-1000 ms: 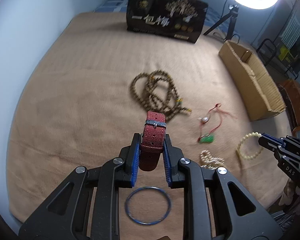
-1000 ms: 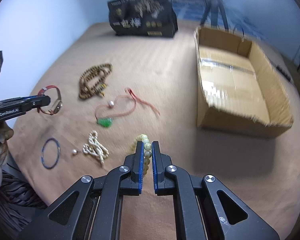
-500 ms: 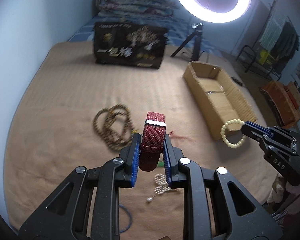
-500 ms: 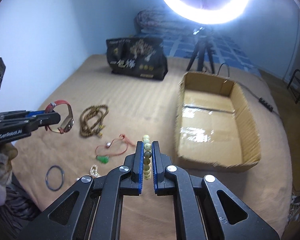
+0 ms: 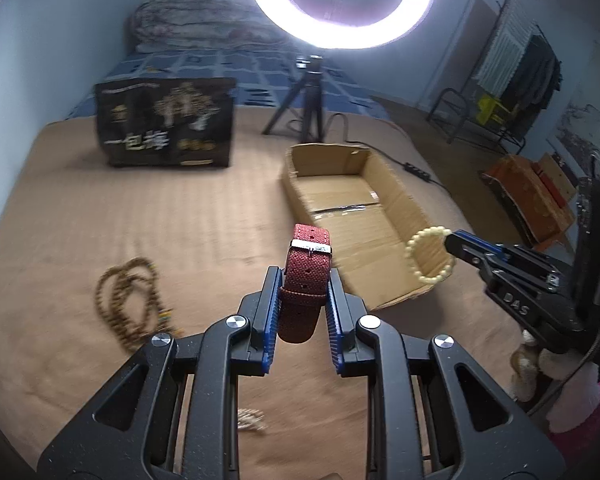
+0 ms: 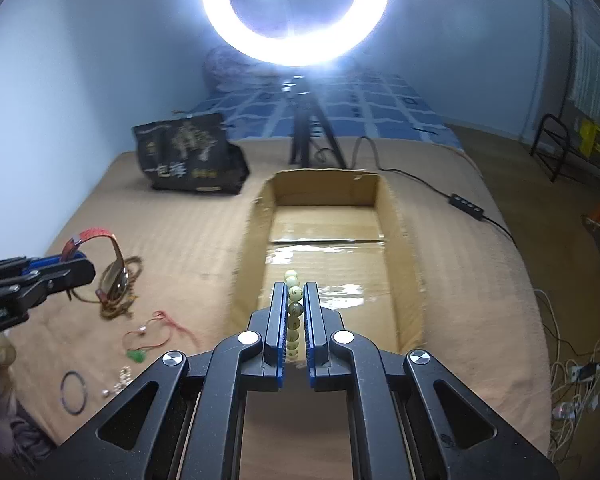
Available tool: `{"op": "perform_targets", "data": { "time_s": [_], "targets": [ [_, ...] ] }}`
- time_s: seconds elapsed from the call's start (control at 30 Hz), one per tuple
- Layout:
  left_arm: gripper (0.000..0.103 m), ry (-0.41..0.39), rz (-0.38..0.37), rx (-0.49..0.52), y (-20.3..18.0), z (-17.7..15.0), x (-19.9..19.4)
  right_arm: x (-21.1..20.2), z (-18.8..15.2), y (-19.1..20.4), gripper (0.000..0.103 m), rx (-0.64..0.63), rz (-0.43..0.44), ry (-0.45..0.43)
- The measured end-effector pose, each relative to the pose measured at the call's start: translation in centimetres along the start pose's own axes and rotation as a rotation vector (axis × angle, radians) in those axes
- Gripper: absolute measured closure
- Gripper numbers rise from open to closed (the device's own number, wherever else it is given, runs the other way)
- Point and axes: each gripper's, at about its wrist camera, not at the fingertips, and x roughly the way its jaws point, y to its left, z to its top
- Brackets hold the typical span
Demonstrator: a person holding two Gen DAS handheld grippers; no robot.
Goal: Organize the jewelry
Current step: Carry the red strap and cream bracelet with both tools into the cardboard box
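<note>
Holding a red watch (image 5: 306, 280), the left gripper (image 5: 303, 304) is clamped; the right gripper (image 6: 296, 320) squeezes a bead bracelet (image 6: 293, 308). Letting go early could miss the box (image 6: 404, 264).

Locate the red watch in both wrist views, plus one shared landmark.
Left wrist: red watch at centre, strap clamped in the left gripper.
Right wrist: red watch at the left edge, hanging from the left gripper.
Shared landmark: cardboard box, open-topped, on the tan surface.
</note>
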Motion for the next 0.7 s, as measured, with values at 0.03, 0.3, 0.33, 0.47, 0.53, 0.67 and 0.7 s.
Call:
{"op": "perform_targets", "data": {
  "time_s": [0.03, 0.3, 0.33, 0.47, 0.53, 0.67, 0.7],
  "targets": [
    [0.083, 0.0, -0.009, 0.007, -0.7, 0.3, 0.4, 0.1, 0.1, -0.3, 0.097, 0.006, -0.005, 0.0],
    [0.083, 0.014, -0.063, 0.036, -4.2, 1.6, 3.7, 1.4, 0.9, -3.6, 0.097, 0.088, -0.018, 0.008],
    [0.083, 0.016, -0.067, 0.041, -4.6, 1.9, 4.2, 1.6, 0.9, -3.7, 0.097, 0.094, -0.018, 0.011],
    [0.083, 0.018, -0.059, 0.072, -6.0, 2.5, 6.1, 2.5, 1.3, -4.6, 0.097, 0.112, -0.028, 0.016],
    [0.083, 0.027, -0.053, 0.083, -6.3, 2.7, 7.2, 3.1, 1.5, -5.0, 0.097, 0.123, -0.03, 0.021],
    [0.083, 0.047, -0.047, 0.086, -6.3, 2.9, 8.9, 4.2, 1.6, -5.6, 0.097, 0.132, -0.034, 0.034],
    [0.083, 0.052, -0.049, 0.084, -6.2, 2.9, 9.3, 4.5, 1.7, -5.7, 0.097, 0.135, -0.037, 0.038]
  ]
}}
